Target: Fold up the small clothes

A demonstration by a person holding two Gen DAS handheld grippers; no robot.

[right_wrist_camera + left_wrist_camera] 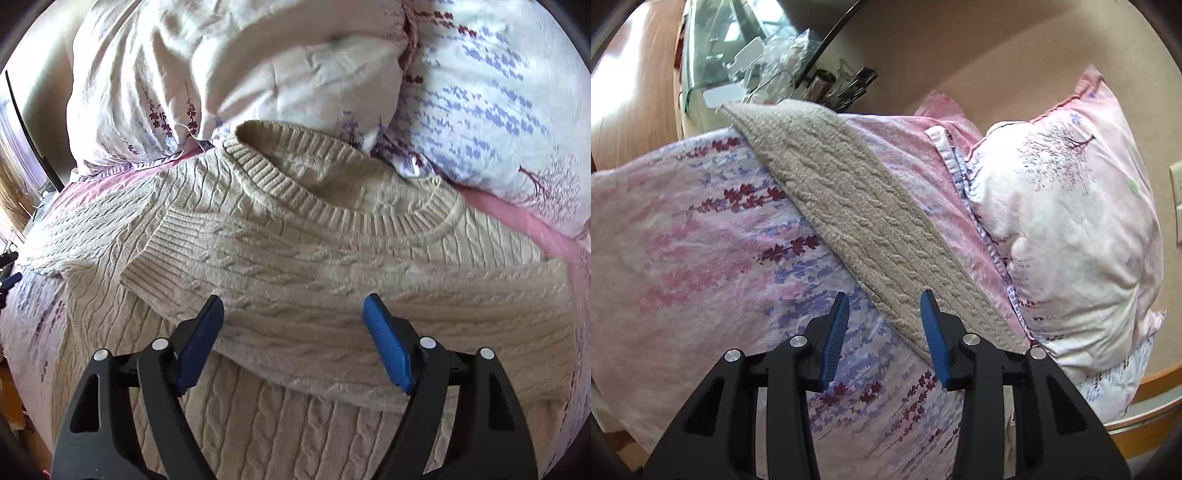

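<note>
While the beige cable-knit sweater (295, 258) lies flat on the floral bedspread (701, 240), nothing blocks either gripper. Just above the sweater's folded-in sleeve (258, 266), the right gripper (293, 306) hangs with its blue ribbed pads wide apart, gripping nothing. Beside the sweater's edge, the left gripper (884, 306) hovers partly open and empty. Beyond the sweater's ribbed collar (314, 192), puffy pillows (258, 66) crowd close; a cluttered glass shelf (738, 55) stands farther off.

A bedroom in a home.
A bed with a flowery pink bedspread (701, 236), a puffy pillow (1071, 221) at 3 o'clock, and a wood floor (631, 110) at 10 o'clock.
</note>
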